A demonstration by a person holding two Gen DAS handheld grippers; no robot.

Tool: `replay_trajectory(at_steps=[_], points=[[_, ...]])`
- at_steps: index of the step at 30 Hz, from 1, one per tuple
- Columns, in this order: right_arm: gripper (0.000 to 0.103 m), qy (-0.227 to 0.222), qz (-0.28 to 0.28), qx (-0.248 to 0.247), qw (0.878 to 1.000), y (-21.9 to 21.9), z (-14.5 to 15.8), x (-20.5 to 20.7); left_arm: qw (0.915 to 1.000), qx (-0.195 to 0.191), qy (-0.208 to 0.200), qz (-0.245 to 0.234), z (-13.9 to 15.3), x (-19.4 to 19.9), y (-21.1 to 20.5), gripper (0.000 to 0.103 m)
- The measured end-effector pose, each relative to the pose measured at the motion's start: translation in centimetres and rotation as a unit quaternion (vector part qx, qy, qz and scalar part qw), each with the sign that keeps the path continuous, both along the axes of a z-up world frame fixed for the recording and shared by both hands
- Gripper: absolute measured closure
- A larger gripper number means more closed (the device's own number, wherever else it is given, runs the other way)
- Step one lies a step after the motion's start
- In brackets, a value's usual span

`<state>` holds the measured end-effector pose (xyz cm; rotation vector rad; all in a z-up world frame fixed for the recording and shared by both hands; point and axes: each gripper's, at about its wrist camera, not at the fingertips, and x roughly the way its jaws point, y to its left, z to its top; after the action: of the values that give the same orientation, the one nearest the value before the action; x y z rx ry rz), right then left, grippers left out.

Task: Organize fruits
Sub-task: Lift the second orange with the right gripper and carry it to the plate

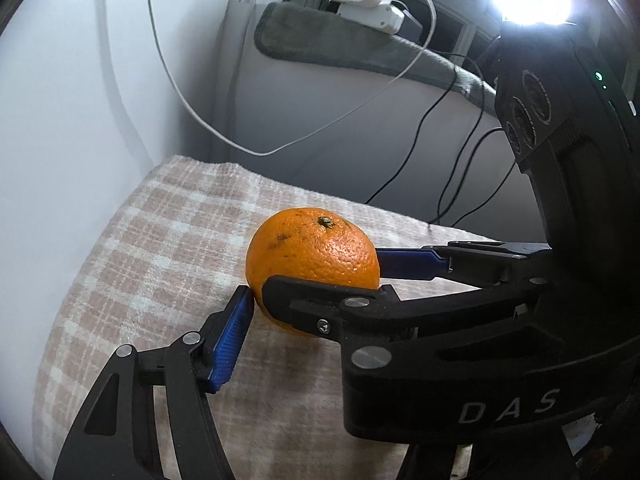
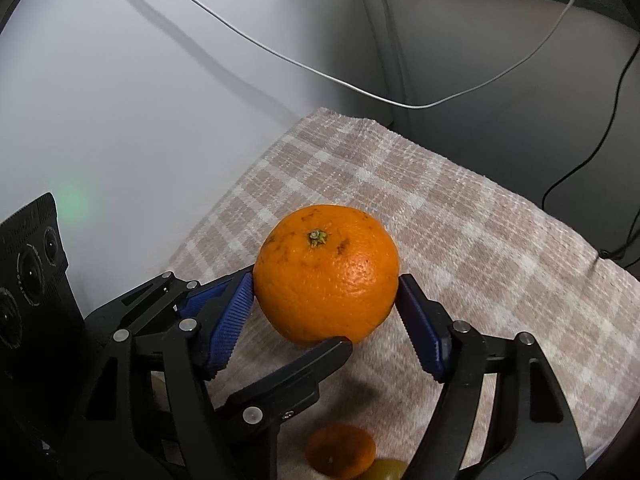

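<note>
- The orange [image 2: 326, 276] is sitting stem-up between the jaws of both grippers at once.
- The right gripper [image 2: 325, 279] is clenching the orange. Its two blue pads [image 2: 230, 322] are pressing on the fruit's opposite flanks, at about its widest girth.
- The left gripper [image 2: 296, 310] is reaching in from the orange's left in the right wrist view, crossing the other pair.
- One of its fingers is lying against the orange's left side, just behind the right gripper's pad.
- The other finger [image 2: 288, 376], black side showing, is running under the orange's near edge, its tip touching the lower skin.
- In the left wrist view a ribbed blue pad [image 1: 232, 338] is meeting the orange's left flank with its tip. The partner finger is hiding behind the right gripper's body, so that side of the grip is showing only from the other camera. Taken together, the left jaws are looking closed on the orange too.
- In that same view the right gripper's fingers are bracketing the orange front and back, one black and one showing its blue pad [image 1: 408, 263].
- The checked cloth [image 2: 480, 216] is spreading beneath the orange. A shadow is falling on it below the fruit, so the orange appears to be hanging clear of it.
- A smaller orange fruit [image 2: 340, 456] is lying below the orange near the frame's bottom, with a greenish fruit [image 2: 390, 470] touching it.
- A white cable [image 2: 280, 56] is drooping well behind the orange.
</note>
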<state>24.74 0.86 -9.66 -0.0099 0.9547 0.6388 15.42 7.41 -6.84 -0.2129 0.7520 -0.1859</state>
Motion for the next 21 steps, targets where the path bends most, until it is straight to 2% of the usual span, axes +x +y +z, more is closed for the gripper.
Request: replay_trajectory(at_steps=[21], points=[[0.028,-0.037,-0.03,0.018,0.999,-4.2,3.5,-7.2,0.9984,0.018,-0.043,-0.031,3.0,-5.4,-4.6,0.04]])
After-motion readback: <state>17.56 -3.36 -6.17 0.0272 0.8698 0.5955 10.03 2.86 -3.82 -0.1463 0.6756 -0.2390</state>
